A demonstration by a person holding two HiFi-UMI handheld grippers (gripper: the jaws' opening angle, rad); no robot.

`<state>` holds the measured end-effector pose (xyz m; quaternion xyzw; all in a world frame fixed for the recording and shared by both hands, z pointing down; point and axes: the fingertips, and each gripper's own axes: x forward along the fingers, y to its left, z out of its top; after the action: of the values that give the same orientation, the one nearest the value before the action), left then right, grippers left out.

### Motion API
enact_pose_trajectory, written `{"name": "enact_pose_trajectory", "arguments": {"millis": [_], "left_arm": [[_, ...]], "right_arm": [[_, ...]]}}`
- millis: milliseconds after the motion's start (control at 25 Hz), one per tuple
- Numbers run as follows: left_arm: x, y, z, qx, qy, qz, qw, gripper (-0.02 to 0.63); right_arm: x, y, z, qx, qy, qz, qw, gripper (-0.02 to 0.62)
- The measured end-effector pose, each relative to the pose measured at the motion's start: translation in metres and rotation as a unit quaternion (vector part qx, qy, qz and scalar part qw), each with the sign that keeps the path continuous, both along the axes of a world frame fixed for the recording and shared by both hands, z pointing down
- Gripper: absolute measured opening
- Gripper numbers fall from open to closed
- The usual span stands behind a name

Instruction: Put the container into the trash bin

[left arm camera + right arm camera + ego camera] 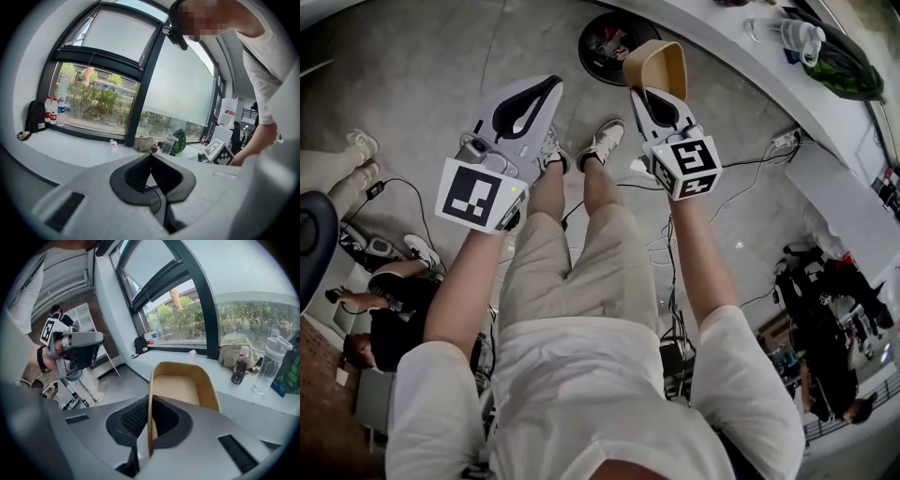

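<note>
Container point(659, 64): tan, open-topped, at upper centre of head view. One side wall is clamped edge-on between pads of right gripper point(149, 404), with open mouth turned away from camera. Trash bin point(617, 45): dark, round, seen on grey floor point(431, 75) at top centre, just left of container in frame. Left gripper point(151, 158): jaws clenched together, nothing held between them. Curved white counter point(741, 66) is shown at upper right, person's shoes point(602, 142) below bin.

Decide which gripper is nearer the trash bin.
Right. In the head view the right gripper, shut on the tan container, overlaps the trash bin at its right edge; the left gripper is lower left, apart.
</note>
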<state>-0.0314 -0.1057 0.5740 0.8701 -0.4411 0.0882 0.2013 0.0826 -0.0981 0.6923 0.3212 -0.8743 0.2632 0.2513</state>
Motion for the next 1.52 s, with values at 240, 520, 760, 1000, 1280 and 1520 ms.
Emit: {"name": "enact_pose_trajectory", "arguments": {"millis": [240, 520, 760, 1000, 1280, 1520], "left_arm": [[-0.005, -0.002, 0.032, -0.005, 0.001, -0.001, 1.0000, 0.018], [-0.015, -0.007, 0.079, -0.024, 0.013, -0.033, 0.9991, 0.018], [-0.010, -0.012, 0.130, -0.041, 0.017, -0.030, 0.9986, 0.018], [0.004, -0.019, 0.166, -0.055, 0.028, -0.028, 0.9977, 0.018], [0.003, -0.037, 0.189, -0.057, 0.026, -0.030, 0.9976, 0.018], [0.007, -0.047, 0.205, -0.060, 0.029, -0.031, 0.9973, 0.018]], "right_arm": [[-0.012, -0.003, 0.054, -0.022, 0.012, -0.004, 1.000, 0.009], [-0.013, -0.021, 0.122, -0.052, 0.011, 0.008, 0.999, 0.009], [-0.020, -0.038, 0.169, -0.057, 0.016, -0.003, 0.998, 0.009], [-0.016, -0.055, 0.215, -0.093, 0.001, 0.032, 0.995, 0.009], [-0.017, -0.066, 0.255, -0.125, 0.000, 0.045, 0.991, 0.009], [-0.013, -0.079, 0.290, -0.148, 0.016, 0.073, 0.986, 0.009]]}}
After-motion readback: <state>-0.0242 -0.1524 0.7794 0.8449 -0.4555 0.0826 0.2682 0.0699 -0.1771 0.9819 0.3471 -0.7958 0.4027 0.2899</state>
